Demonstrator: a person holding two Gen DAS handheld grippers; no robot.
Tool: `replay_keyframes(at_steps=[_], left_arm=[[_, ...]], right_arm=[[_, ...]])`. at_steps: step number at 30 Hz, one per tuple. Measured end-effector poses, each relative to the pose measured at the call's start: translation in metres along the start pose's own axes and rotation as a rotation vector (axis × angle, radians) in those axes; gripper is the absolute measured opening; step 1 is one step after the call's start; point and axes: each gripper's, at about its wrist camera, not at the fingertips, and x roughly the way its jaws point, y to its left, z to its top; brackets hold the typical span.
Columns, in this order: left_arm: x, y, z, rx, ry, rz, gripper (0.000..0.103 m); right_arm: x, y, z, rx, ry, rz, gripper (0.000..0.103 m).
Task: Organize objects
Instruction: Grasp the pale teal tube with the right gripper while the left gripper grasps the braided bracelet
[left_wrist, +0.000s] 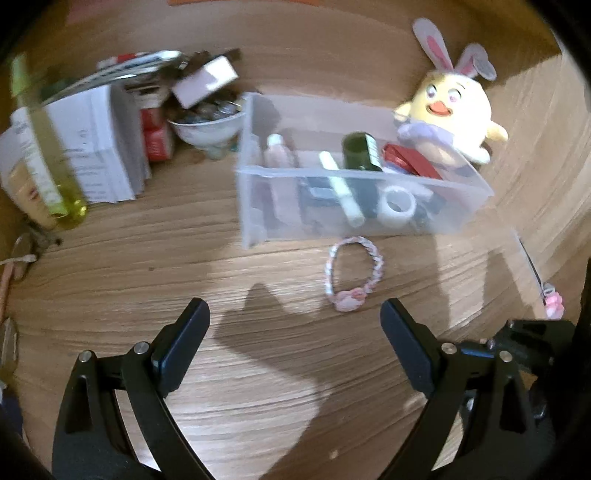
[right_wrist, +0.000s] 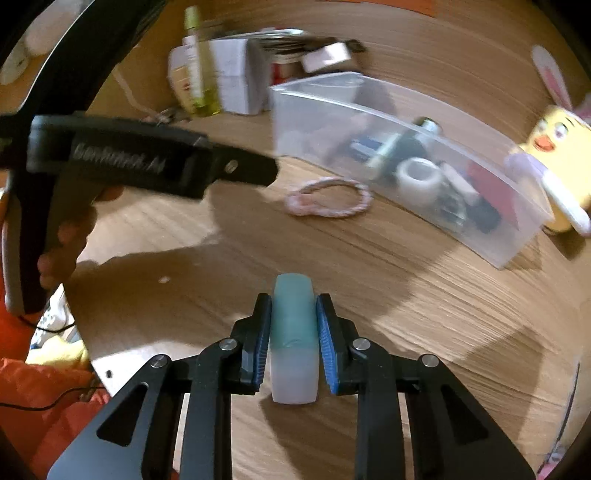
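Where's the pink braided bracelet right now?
The pink braided bracelet lies flat on the wooden table, just in front of the clear plastic bin, ahead of the open left hand-held gripper in the left wrist view.

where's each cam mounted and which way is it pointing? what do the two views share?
Left wrist: sits on the left gripper, looking forward and down over the wooden tabletop at the clear bin, pink bracelet and chick plush; its two fingers stand wide apart, empty.
Right wrist: sits on the right gripper, facing the same bin from nearer its right end; its fingers clamp a teal-and-white tube, and the person's left hand holds the other gripper at left.
Shared: bin, bracelet, plush, green bottle, tabletop.
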Motion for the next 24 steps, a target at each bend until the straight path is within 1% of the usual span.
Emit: replay_keyframes(at_steps=[6, 10, 11, 12, 14, 16, 18, 20, 24], left_arm=[[0.018, -0.023, 0.004, 0.065, 0.023, 0.003, 0.094], [0.026, -0.029, 0.007, 0.066, 0.044, -0.016, 0.094], [0.028, -0.029, 0.008, 0.063, 0.049, -0.021, 0.092], [0.030, -0.029, 0.008, 0.063, 0.053, -0.023, 0.090], [0.035, -0.028, 0.008, 0.068, 0.069, -0.026, 0.077], [0.039, -0.027, 0.007, 0.071, 0.081, -0.028, 0.073], [0.041, -0.027, 0.007, 0.079, 0.073, -0.018, 0.068], [0.042, -0.029, 0.006, 0.096, 0.072, -0.026, 0.057], [0.042, -0.035, 0.005, 0.126, 0.066, -0.030, 0.050]], right_arm=[[-0.008, -0.036, 0.004, 0.107, -0.031, -0.033, 0.023], [-0.015, -0.057, 0.009, 0.167, -0.058, -0.056, 0.023], [-0.016, -0.062, 0.010, 0.181, -0.065, -0.061, 0.023], [-0.018, -0.065, 0.010, 0.193, -0.070, -0.064, 0.023], [-0.019, -0.073, 0.011, 0.215, -0.082, -0.071, 0.023], [-0.021, -0.079, 0.014, 0.232, -0.092, -0.076, 0.023], [-0.022, -0.084, 0.016, 0.247, -0.104, -0.081, 0.023], [-0.022, -0.087, 0.018, 0.257, -0.113, -0.084, 0.023], [-0.025, -0.091, 0.019, 0.266, -0.122, -0.086, 0.023]])
